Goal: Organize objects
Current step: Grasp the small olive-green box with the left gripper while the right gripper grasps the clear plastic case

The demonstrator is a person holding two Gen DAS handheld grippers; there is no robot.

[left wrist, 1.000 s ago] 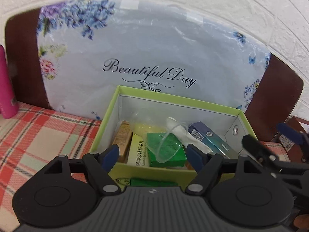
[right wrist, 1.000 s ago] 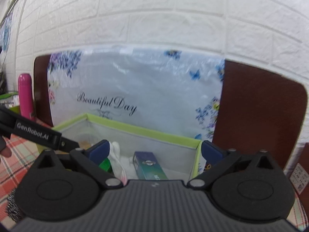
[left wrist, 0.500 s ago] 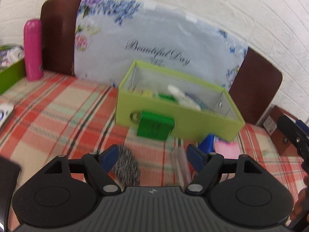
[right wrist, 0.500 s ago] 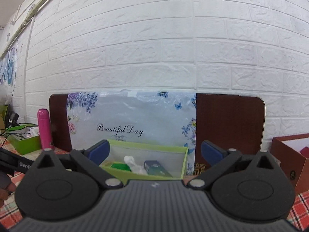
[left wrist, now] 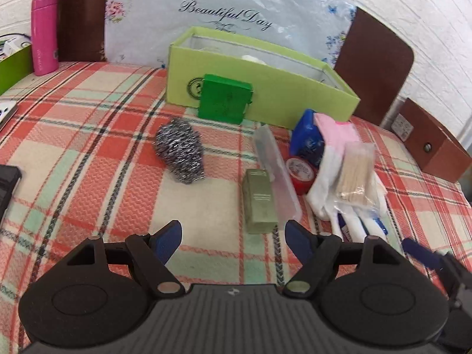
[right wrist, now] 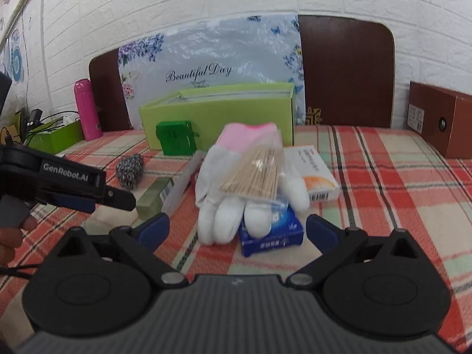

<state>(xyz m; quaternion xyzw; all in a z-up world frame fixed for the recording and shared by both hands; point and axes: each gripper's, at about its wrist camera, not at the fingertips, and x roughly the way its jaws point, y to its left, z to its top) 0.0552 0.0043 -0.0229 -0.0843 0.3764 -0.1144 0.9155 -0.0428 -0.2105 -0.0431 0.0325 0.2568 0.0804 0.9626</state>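
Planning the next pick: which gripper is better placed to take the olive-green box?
Left. The left gripper is open, with the olive-green box just ahead of its fingers. The right gripper faces the white glove.

The tablecloth [left wrist: 88,159] is woven plaid fabric with a zigzag texture. The scrubber [left wrist: 180,154] is shiny coiled steel wire — rough and glinting. Wooden toothpicks [right wrist: 254,174] sit in a clear, crinkly plastic bag on white cloth gloves [right wrist: 218,206]. The lime storage box [left wrist: 265,88] looks like matt card — its small green box [left wrist: 224,98] is smooth plastic.

Left claw [left wrist: 233,236], right claw [right wrist: 237,228] — both agape, empty.
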